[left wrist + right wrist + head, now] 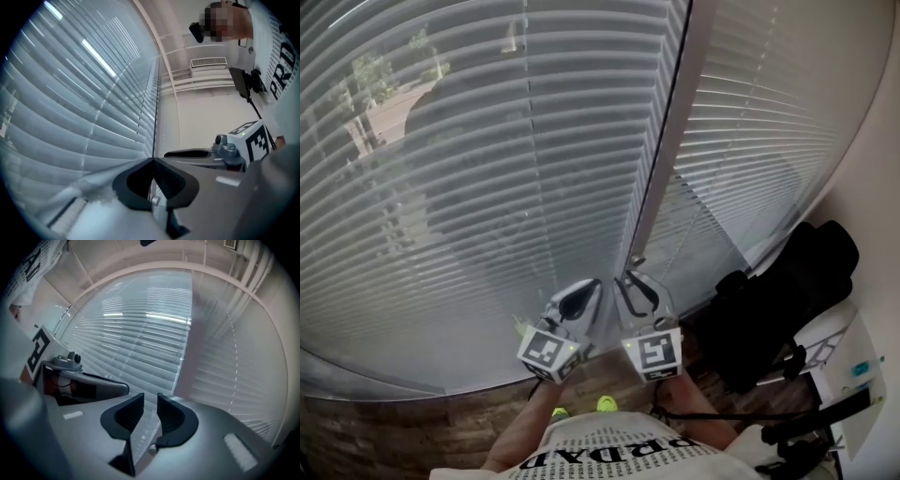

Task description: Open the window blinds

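The window blinds (469,187) are seen hanging full length, down to the bottom of the glass, in two panels split by a pale upright post (667,141). The slats (741,131) are laid side to side, so every long axis runs level and the post is the one upright line on offer. A little of the outdoors is glimpsed through the left panel, yet the glass is judged covered: the job is not done.

Now the claws. Both are held low, just in front of the post, side by side and pointed at the blinds. The left gripper (153,160) is clenched, tips pressed together. A thin dark line (155,108) is seen rising straight from those tips (a wand, a cord, or only the seam beside the post; it cannot be told). The right gripper (150,397) is released, with a clear gap between its pads. Only slats are seen through that gap, and nothing is held.

So the blinds lie dead ahead of both, the left panel nearer the left claw and the right panel nearer the right. Any control is expected to hang upright along the post, so a pinch across it is judged the likely next call.

As for room, an open run is left along the blinds to the left. To the right a black bag (783,300) is piled close by, and sideways travel is cramped there. Below, wooden floor (384,431) is seen.
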{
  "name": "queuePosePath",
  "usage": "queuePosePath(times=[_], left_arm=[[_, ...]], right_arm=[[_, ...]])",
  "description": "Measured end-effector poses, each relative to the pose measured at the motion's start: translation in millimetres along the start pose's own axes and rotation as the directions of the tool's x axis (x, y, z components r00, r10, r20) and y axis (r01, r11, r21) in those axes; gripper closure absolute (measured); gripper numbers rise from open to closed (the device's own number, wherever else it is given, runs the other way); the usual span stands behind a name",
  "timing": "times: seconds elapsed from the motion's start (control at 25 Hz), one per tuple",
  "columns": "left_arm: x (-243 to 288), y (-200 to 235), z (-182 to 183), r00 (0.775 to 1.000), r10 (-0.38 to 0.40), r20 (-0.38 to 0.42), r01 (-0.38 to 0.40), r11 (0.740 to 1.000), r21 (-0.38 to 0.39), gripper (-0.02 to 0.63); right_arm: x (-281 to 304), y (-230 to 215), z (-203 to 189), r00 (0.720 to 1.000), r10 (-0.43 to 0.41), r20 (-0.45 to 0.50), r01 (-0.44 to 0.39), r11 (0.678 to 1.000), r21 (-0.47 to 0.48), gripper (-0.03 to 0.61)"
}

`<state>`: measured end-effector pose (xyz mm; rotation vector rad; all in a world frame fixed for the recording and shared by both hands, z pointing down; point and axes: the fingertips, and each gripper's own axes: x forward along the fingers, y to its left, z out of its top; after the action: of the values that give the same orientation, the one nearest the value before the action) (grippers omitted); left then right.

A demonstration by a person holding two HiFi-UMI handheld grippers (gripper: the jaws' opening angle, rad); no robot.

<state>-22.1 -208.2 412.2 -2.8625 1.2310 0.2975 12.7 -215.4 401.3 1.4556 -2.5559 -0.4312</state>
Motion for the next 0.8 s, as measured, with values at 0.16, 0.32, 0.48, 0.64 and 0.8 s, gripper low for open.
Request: queuePosePath(times=[0.16, 0.32, 0.48, 0.64, 0.8], left_arm=[[16.0, 0.5, -2.3, 0.999, 0.043, -0.011, -0.042, 0.999, 0.004, 0.62], [26.5, -0.5, 1.1, 0.999, 0.052, -0.011, -0.052, 0.999, 0.011, 0.62], [31.4, -2.6, -2.3, 0.999, 0.044, -0.015, -0.044, 0.999, 0.004, 0.62], [38.7, -3.3, -1.7, 0.999, 0.021, -0.028, -0.021, 1.0, -0.002, 0.62], [45.8, -4.1, -7.8, 0.999, -0.015, -0.033, 0.015, 1.0, -0.005, 0.621]], right_arm=[[6.4, -17.8, -7.9, 1.0, 0.008, 0.0, -0.008, 1.0, -0.015, 0.476], [9.5, -29.9, -14.1, 1.0, -0.008, -0.004, 0.008, 1.0, -0.018, 0.471], [9.5, -41.0, -10.3, 0.999, -0.038, -0.006, 0.038, 0.998, -0.043, 0.459], [11.8, -47.6, -13.6, 0.998, -0.06, -0.025, 0.058, 0.996, -0.063, 0.445], [14.6, -51.4, -16.4, 0.998, -0.061, -0.025, 0.06, 0.997, -0.054, 0.435]])
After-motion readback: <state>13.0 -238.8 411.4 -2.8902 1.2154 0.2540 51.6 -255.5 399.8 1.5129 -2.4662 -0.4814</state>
